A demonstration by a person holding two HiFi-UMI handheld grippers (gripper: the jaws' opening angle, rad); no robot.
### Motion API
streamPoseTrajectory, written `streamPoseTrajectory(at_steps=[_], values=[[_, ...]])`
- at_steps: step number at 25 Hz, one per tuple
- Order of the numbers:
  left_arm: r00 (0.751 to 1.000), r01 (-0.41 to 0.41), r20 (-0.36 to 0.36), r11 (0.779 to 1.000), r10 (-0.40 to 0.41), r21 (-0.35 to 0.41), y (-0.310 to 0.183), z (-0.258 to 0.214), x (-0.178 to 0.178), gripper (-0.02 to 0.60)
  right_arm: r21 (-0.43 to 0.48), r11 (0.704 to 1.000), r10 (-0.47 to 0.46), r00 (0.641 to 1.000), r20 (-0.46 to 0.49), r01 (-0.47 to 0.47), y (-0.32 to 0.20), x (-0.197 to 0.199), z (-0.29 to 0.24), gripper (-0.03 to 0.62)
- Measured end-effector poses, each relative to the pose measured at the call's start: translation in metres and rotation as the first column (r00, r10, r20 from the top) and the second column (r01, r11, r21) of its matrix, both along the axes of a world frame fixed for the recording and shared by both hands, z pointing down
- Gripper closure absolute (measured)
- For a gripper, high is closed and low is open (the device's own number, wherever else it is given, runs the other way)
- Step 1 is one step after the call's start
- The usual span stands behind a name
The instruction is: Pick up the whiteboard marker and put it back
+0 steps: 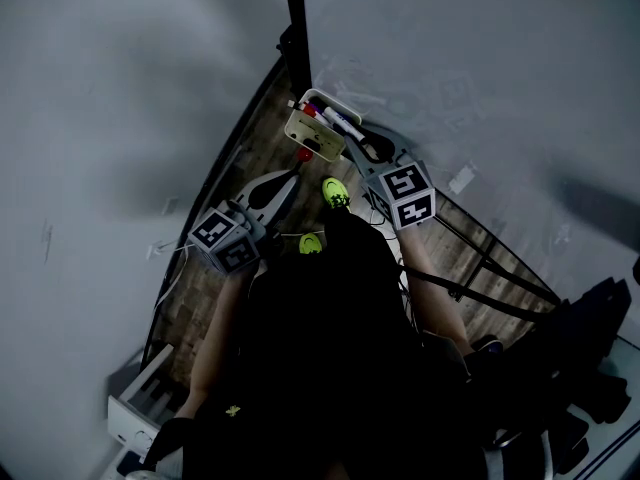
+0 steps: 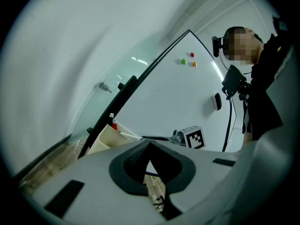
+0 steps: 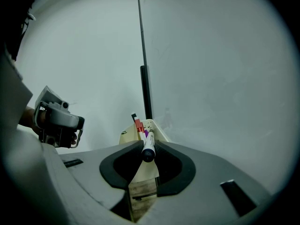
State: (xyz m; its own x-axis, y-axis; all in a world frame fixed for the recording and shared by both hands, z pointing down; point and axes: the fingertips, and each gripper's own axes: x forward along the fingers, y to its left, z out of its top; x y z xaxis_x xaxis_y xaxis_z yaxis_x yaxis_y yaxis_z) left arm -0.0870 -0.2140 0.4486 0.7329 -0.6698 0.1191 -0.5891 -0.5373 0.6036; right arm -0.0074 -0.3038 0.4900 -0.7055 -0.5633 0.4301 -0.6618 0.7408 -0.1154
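A cream marker holder [image 3: 131, 136] hangs at the whiteboard's lower edge with a red marker and others standing in it; the head view shows the holder [image 1: 312, 133] just ahead of both grippers. My right gripper [image 3: 148, 150] is shut on a whiteboard marker [image 3: 148, 146] with a white barrel and dark cap, pinched at the jaw tips right above the holder, pointing into it. In the head view the right gripper [image 1: 356, 144] reaches the holder's right end. My left gripper [image 2: 149, 145] is shut with nothing in it, a little left of and short of the holder [image 2: 110, 137].
The whiteboard [image 1: 460, 58] fills the background, with its black stand post [image 1: 295, 28] rising behind the holder. Coloured magnets [image 2: 183, 61] and a black eraser [image 2: 216, 101] stick to the board. Wood-look floor [image 1: 250, 148] lies below, and the person's green shoes [image 1: 335, 193] stand near it.
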Motion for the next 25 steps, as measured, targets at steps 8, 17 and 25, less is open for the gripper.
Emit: streamPoseTrajectory(at_steps=[8, 17, 25], values=[[1.0, 0.004, 0.002, 1.0, -0.004, 0.007, 0.0, -0.001, -0.007, 0.568, 0.016, 1.0, 0.018, 1.0, 0.003, -0.018, -0.001, 0.003, -0.005, 0.508], [1.0, -0.001, -0.013, 1.0, 0.001, 0.025, 0.001, -0.003, -0.011, 0.569, 0.056, 0.998, 0.033, 0.999, 0.012, -0.034, 0.001, 0.006, -0.02, 0.508], [0.998, -0.05, 0.045, 0.996, 0.047, 0.071, 0.005, -0.006, -0.006, 0.568, 0.086, 0.996, 0.037, 0.999, 0.011, -0.038, 0.007, 0.006, -0.036, 0.508]])
